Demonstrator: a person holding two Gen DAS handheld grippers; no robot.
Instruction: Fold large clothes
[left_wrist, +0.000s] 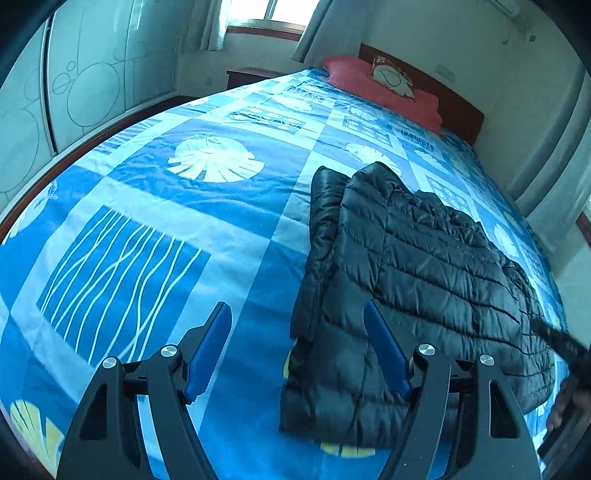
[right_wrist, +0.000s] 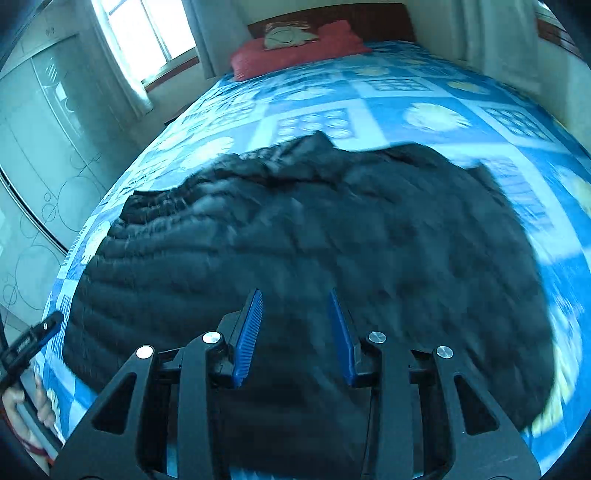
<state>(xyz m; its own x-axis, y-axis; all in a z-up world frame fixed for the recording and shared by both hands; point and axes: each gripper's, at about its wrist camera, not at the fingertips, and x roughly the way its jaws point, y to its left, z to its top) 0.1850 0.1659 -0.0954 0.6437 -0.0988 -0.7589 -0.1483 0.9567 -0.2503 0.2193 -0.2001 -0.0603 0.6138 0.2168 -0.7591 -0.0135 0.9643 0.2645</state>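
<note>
Right tool (right_wrist: 295, 325) view: blurred jacket (right_wrist: 295, 229)

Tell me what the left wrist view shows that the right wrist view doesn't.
Only the left wrist view shows the left gripper, open over the near left edge of the black puffer jacket, with crisp quilting. Only the right wrist view shows the right gripper, open above the blurred jacket, and a hand at lower left. Both share the blue bedspread and red pillow.
</note>
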